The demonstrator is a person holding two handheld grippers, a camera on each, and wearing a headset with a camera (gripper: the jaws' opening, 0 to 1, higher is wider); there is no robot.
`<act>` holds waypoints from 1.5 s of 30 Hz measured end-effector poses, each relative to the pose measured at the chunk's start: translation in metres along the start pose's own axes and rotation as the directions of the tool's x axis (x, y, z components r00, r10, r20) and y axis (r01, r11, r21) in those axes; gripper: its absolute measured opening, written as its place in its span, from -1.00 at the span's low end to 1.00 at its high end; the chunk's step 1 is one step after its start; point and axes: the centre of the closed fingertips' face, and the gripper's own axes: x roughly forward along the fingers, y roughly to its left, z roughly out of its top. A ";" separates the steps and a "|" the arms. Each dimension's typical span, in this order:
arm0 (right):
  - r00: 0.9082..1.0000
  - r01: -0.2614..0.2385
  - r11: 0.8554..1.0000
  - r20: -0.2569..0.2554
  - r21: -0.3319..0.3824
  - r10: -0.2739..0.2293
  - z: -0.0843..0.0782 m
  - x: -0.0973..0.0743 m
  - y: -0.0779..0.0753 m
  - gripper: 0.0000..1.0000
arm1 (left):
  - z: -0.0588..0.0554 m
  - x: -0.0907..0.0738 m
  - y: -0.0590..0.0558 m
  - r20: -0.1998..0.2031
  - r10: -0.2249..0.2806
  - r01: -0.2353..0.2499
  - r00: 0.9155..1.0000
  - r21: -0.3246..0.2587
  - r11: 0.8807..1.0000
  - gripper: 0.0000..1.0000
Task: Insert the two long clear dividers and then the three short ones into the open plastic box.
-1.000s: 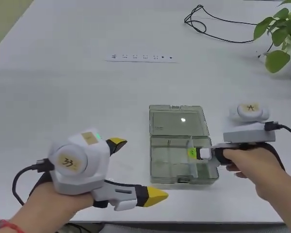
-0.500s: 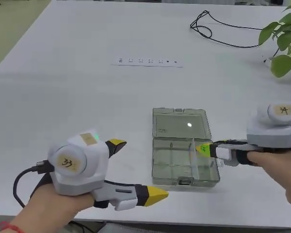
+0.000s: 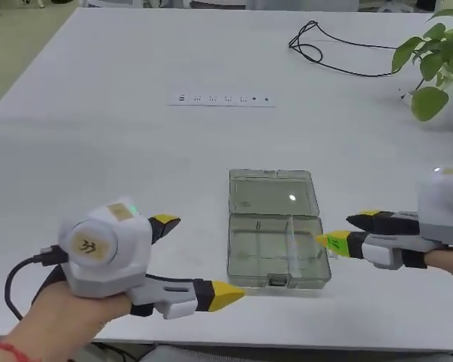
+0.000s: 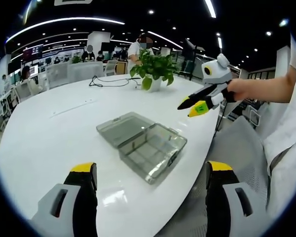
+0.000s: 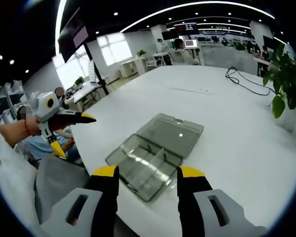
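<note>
Lying open, smoky clear rectangular plastic box (image 3: 272,194), smooth white table (image 3: 136,151)

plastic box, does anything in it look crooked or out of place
Nothing stands out. The plastic box lies flat on the table with its lid open, and a clear divider looks upright inside. The left gripper and right gripper hover open, apart from it.

We see the open plastic box (image 3: 274,193) on the table (image 3: 136,151) between our left gripper (image 3: 196,258) and right gripper (image 3: 343,231), both with jaws apart.
</note>
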 end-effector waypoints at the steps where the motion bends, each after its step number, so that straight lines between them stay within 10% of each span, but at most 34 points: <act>1: 1.000 -0.006 1.000 -0.003 -0.013 0.006 -0.002 -0.002 0.000 0.01 | -0.001 0.000 0.002 -0.005 0.004 -0.004 1.000 -0.001 1.000 0.86; 16: 0.997 -0.064 0.987 0.031 -0.149 0.070 -0.018 -0.019 -0.003 0.33 | -0.047 0.009 0.036 -0.163 0.099 -0.107 0.982 -0.045 0.993 0.62; 33: 0.992 -0.080 0.975 0.084 -0.208 0.099 -0.026 -0.027 -0.006 0.50 | -0.097 0.031 0.067 -0.384 0.195 -0.235 0.902 -0.058 0.970 0.07; 45: 0.990 -0.056 0.980 0.115 -0.191 0.079 -0.021 -0.031 -0.009 0.47 | -0.106 0.039 0.075 -0.454 0.230 -0.266 0.861 -0.017 0.964 -0.10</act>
